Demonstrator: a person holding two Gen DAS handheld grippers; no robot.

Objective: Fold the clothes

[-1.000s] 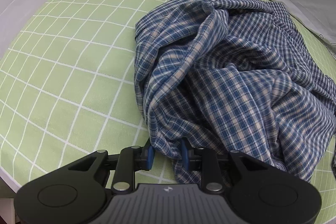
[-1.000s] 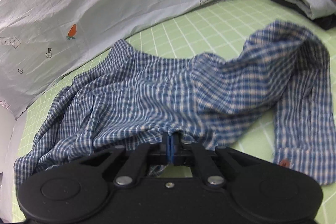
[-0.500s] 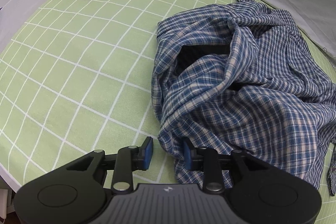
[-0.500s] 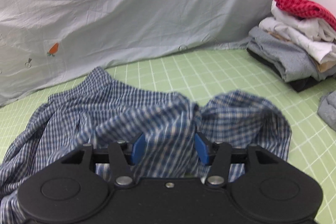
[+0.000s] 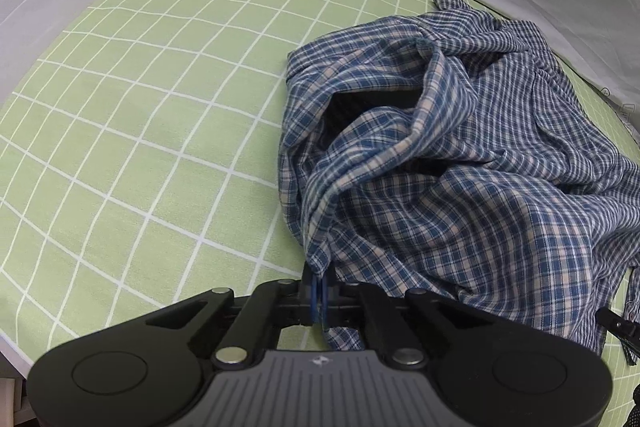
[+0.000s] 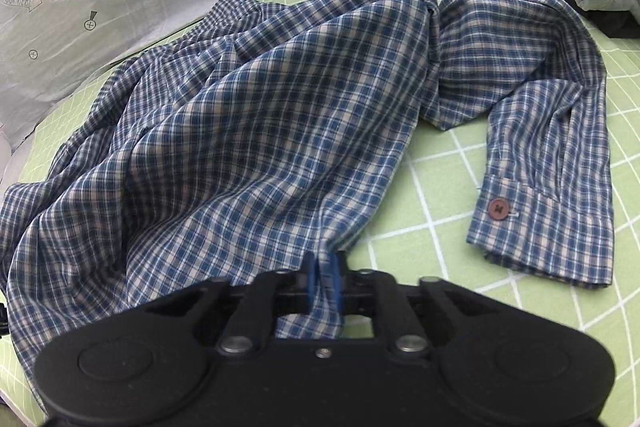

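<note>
Both claws, left (image 5: 320, 293) and right (image 6: 324, 281), now pinch the shirt (image 5: 460, 187)

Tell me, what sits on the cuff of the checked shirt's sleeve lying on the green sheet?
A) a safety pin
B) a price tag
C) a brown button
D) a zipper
C: a round brown button shows on the cuff of the shirt.

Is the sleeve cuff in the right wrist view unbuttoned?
No, the brown button sits fastened through the cuff of the plaid shirt.
</note>
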